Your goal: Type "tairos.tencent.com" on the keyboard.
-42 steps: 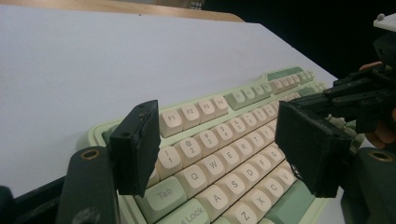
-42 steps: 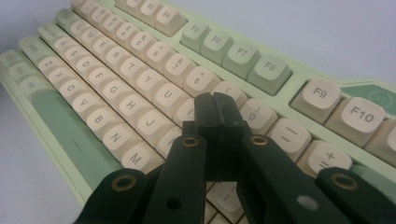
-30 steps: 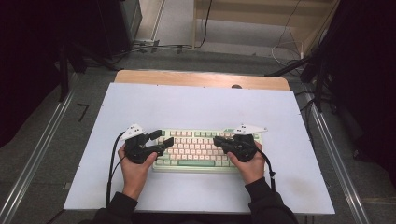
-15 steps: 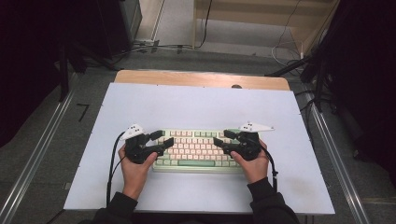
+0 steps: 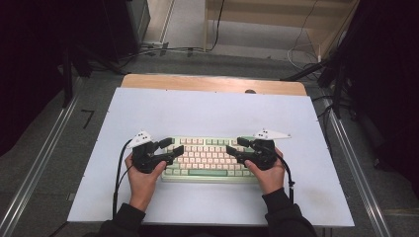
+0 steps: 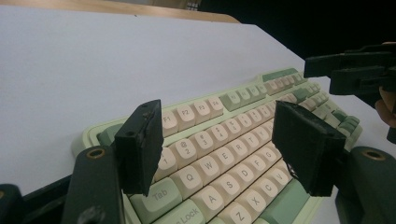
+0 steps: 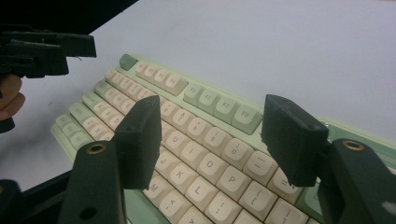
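A pale green keyboard (image 5: pixel 205 159) with cream keys lies near the front middle of the white table (image 5: pixel 207 111). My left gripper (image 5: pixel 174 147) hovers over the keyboard's left end, open, pointing right; in the left gripper view its jaws (image 6: pixel 219 140) stand wide above the keyboard (image 6: pixel 205 112) near the Tab and Q keys. My right gripper (image 5: pixel 234 145) hovers over the right end, pointing left. Its jaws have just been opening and stand wide (image 7: pixel 215 140) over the keyboard (image 7: pixel 187 109) around the O and P keys, with nothing held between them.
A wooden strip (image 5: pixel 212 84) borders the table's far edge. Metal rails (image 5: pixel 44 163) run along both sides on the floor. Cables and dark stands sit beyond the table. Bare white surface stretches behind the keyboard.
The right gripper's jaws have spread apart from nearly shut to wide open. Both hands have stayed where they were over the keyboard's ends.
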A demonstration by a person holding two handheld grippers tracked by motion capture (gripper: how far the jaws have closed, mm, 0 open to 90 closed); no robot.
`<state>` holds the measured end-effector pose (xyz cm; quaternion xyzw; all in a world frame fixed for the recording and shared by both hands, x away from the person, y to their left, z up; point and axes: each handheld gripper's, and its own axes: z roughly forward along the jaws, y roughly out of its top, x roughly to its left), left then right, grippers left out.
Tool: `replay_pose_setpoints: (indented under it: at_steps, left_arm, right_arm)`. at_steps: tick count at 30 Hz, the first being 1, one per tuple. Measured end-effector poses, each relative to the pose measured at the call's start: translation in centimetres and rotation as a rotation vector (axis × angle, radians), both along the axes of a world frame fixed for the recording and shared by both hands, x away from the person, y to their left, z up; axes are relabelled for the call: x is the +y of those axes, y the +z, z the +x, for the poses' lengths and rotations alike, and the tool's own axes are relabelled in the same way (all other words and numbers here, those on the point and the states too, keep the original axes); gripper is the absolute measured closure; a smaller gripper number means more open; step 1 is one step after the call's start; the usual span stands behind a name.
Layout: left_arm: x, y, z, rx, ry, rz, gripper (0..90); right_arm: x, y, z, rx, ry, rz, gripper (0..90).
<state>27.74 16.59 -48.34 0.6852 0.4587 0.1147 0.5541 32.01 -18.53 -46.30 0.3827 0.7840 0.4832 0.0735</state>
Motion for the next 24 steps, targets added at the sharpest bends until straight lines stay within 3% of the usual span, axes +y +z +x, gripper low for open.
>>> replay_pose_setpoints:
  at_steps: [11, 13, 16, 18, 24]
  left_arm:
    - [-0.1, 0.0, -0.1, -0.001, -0.018, -0.001, 39.3]
    - [-0.1, 0.1, -0.1, -0.004, -0.033, -0.006, 47.3]
    - [-0.4, 0.2, -0.2, -0.013, -0.101, -0.004, 76.5]
    - [-0.8, 0.2, -0.2, -0.015, -0.129, 0.011, 88.3]
    - [-1.8, -0.1, -0.1, 0.002, -0.167, 0.076, 90.0]
  right_arm:
    - [0.0, 0.0, 0.0, 0.002, 0.001, 0.000, 36.2]
    - [0.0, 0.0, 0.0, 0.005, 0.001, -0.001, 36.2]
    - [0.0, 0.0, 0.0, 0.004, 0.003, -0.003, 36.2]
    - [0.0, 0.0, 0.0, 0.005, 0.004, -0.003, 36.2]
    - [0.0, 0.0, 0.0, 0.008, 0.002, -0.005, 36.2]
